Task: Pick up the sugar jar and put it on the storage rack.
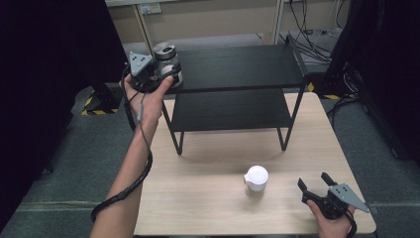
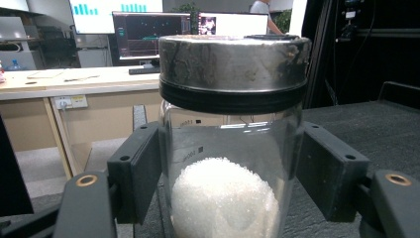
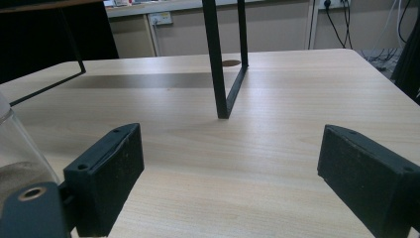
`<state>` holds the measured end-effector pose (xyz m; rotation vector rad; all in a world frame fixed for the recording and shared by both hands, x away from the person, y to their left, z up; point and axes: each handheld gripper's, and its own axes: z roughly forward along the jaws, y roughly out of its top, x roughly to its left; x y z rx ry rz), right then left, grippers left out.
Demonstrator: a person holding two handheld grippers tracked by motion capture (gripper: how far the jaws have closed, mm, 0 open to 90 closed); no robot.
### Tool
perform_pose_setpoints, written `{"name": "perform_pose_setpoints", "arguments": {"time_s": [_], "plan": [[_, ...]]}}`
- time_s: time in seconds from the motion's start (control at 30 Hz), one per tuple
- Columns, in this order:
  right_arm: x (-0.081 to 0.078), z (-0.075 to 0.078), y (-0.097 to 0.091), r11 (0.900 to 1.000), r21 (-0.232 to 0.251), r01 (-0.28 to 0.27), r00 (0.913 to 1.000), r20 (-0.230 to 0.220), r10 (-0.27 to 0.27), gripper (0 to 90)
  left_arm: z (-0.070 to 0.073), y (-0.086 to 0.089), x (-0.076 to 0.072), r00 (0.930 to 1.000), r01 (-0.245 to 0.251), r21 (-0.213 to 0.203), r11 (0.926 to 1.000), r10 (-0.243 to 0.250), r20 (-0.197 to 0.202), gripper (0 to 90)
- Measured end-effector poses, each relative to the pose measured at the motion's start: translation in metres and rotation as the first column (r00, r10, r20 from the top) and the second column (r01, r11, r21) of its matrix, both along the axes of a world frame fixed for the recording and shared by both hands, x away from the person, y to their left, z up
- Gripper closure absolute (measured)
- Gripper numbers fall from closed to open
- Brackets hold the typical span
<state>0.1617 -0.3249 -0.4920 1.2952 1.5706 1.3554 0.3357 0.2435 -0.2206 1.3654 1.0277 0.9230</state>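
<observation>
A glass jar [image 1: 165,51] with a metal lid stands at the left end of the black rack's top shelf [image 1: 242,67]. In the left gripper view the jar [image 2: 233,64] holds white grains, and both pads press its glass sides. My left gripper [image 1: 163,74] [image 2: 230,163] is shut on it. A second jar [image 1: 256,179] with a white lid stands on the wooden table [image 1: 198,208] at front centre. To its right my right gripper [image 1: 314,182] [image 3: 230,168] rests low over the table, open, with nothing between its pads. That jar's glass edge [image 3: 15,144] shows at the left of the right gripper view.
The black two-tier rack stands across the back of the table, with its lower shelf [image 1: 228,109] bare. One of its thin legs [image 3: 218,64] rises ahead of my right gripper. Cables [image 1: 341,74] and dark curtains flank the table. Grey floor lies to the left.
</observation>
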Motion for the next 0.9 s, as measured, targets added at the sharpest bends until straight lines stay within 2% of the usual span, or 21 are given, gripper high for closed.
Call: {"name": "perform_pose_setpoints", "arguments": {"time_s": [0.13, 0.27, 0.9], "plan": [[0.000, 0.000, 0.000, 1.0000, 0.001, 0.000, 1.0000, 0.000, 0.000, 10.9, -0.001, -0.001, -0.002, 0.9996, 0.003, -0.022, 0.9997, -0.003, 0.029, 22.9], [0.000, 0.000, 0.000, 1.0000, 0.001, -0.001, 1.0000, -0.001, 0.001, 10.9, -0.002, -0.005, -0.007, 0.9976, -0.020, -0.006, 0.9998, 0.021, 0.067, 15.7], [0.000, 0.000, 0.000, 1.0000, 0.001, -0.001, 1.0000, -0.002, 0.001, 10.9, -0.007, -0.004, -0.023, 0.9914, -0.024, 0.023, 0.9994, 0.020, 0.129, 14.0]]}}
